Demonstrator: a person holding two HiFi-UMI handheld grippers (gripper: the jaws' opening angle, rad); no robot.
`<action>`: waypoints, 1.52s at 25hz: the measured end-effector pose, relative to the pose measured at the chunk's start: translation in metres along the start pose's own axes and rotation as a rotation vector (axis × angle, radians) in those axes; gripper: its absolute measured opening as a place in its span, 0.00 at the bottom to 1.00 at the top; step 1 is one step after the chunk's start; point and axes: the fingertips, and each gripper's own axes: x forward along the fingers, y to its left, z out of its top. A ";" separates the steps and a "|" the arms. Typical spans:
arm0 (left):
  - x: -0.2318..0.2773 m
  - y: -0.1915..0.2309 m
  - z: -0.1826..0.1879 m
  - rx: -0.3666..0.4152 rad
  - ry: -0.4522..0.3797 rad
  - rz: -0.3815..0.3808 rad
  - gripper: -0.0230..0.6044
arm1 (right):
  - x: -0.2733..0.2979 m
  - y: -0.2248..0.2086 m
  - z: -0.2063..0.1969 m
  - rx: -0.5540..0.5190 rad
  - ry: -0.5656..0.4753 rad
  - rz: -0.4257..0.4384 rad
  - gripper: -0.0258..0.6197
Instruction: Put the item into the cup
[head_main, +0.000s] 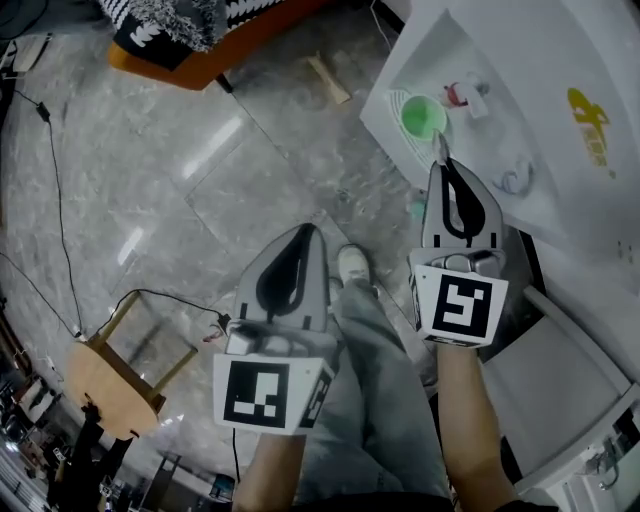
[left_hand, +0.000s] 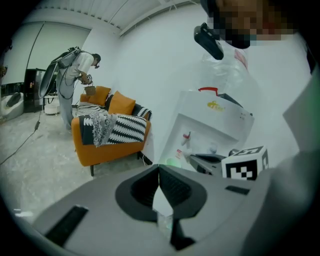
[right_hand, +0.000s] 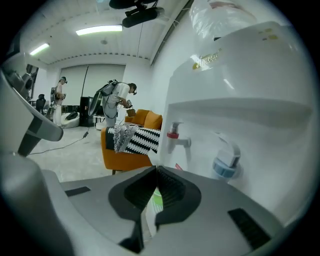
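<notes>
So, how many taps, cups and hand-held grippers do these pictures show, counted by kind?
Taps: 2, red tap, blue tap
Cups: 1, green cup
Hand-held grippers: 2, left hand-held gripper, right hand-held gripper
Total: 5

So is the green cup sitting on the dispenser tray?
Yes, in the head view the green cup stands on the dispenser's ribbed tray, beside the red tap.

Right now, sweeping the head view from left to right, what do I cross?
wooden stool → left gripper → shoe → right gripper → yellow logo
</notes>
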 end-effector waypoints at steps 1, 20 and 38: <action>0.000 0.001 -0.002 -0.005 0.004 0.001 0.06 | 0.004 0.000 -0.002 -0.008 0.007 -0.003 0.06; 0.007 -0.003 -0.014 -0.007 0.045 -0.022 0.06 | 0.062 -0.014 -0.031 -0.073 0.084 -0.063 0.06; 0.001 -0.006 -0.031 -0.021 0.062 -0.034 0.06 | 0.077 -0.012 -0.037 -0.109 0.109 -0.056 0.16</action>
